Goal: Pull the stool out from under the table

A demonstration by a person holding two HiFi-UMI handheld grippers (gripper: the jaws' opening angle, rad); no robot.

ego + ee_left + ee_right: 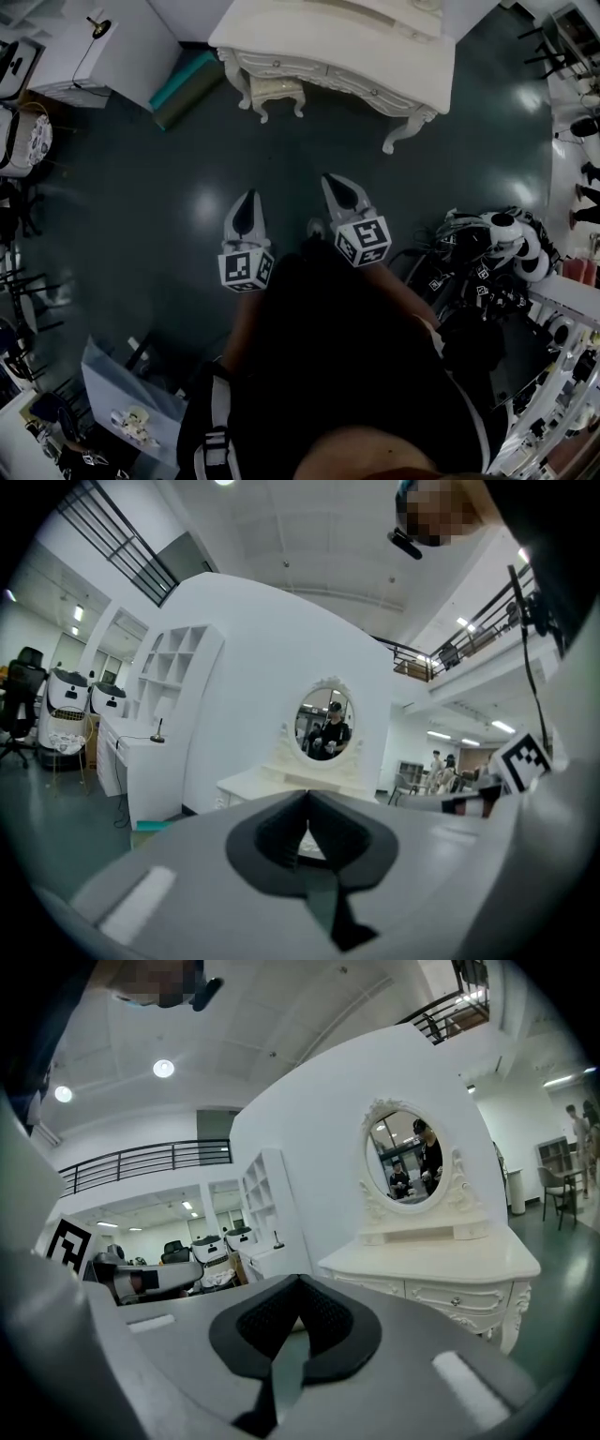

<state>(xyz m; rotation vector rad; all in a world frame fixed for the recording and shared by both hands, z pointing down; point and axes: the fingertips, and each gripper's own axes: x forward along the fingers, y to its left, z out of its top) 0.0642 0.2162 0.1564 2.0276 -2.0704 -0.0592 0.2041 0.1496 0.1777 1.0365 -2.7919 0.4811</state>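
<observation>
dark glossy floor [141, 187], curved white wall [253, 649].

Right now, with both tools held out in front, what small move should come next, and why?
Probably a step closer to the dressing table: the stool sits tucked under it, well ahead of the left tool and right tool, both shut and empty, so neither can reach it yet.

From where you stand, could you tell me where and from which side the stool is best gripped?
Probably the front seat rim of the stool, or one of its front legs, coming from the near side that faces us. Only that front sticks out from under the table; the rest is tucked beneath the top, so no other side looks reachable.
</observation>
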